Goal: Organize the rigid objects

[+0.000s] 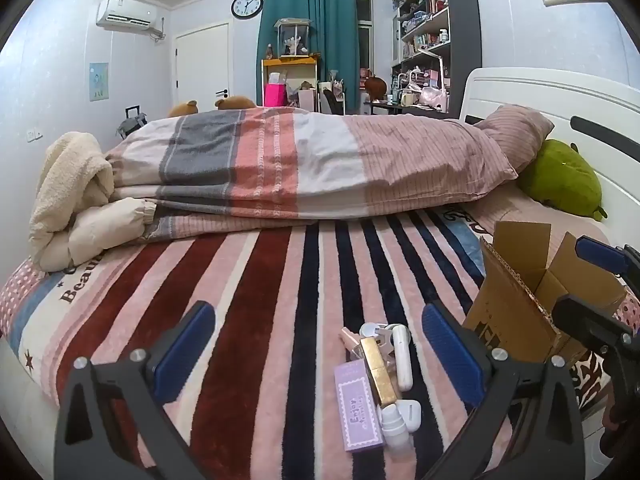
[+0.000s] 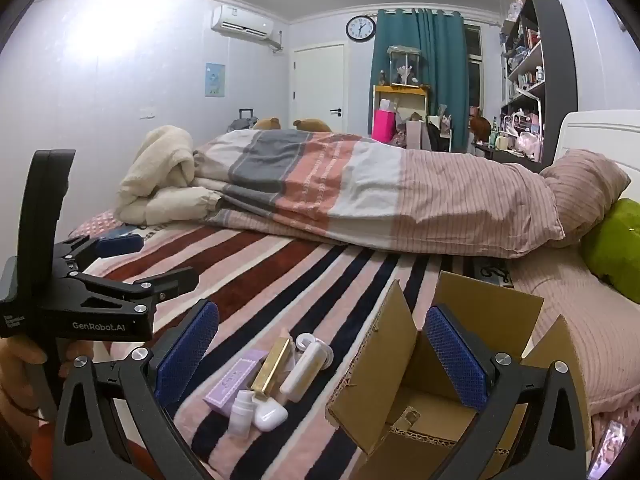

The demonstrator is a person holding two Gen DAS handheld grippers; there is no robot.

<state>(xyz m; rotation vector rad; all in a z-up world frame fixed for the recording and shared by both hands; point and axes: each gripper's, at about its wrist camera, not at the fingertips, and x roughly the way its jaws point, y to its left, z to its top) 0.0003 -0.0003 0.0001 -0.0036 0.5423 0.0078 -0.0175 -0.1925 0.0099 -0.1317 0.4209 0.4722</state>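
Observation:
A small heap of rigid items lies on the striped blanket: a purple box (image 1: 358, 412) (image 2: 236, 380), a gold bar (image 1: 378, 372) (image 2: 274, 366), a white tube (image 1: 402, 356) (image 2: 306, 372), a white earbud case (image 1: 410, 410) (image 2: 270, 414) and a small white bottle (image 1: 394, 426) (image 2: 242, 412). An open cardboard box (image 1: 508, 304) (image 2: 384, 344) stands just right of the heap. My left gripper (image 1: 316, 354) (image 2: 152, 262) hovers open above the heap, holding nothing. My right gripper (image 2: 322, 356) (image 1: 596, 284) is open too, its right finger over the box's mouth.
The striped blanket (image 1: 260, 288) covers the near half of the bed. A folded quilt (image 1: 300, 164) and cream fleece (image 1: 72, 184) lie behind, with a pillow (image 1: 516, 136) and green plush (image 1: 560, 176) at the white headboard. A hand (image 2: 28, 356) holds the left gripper.

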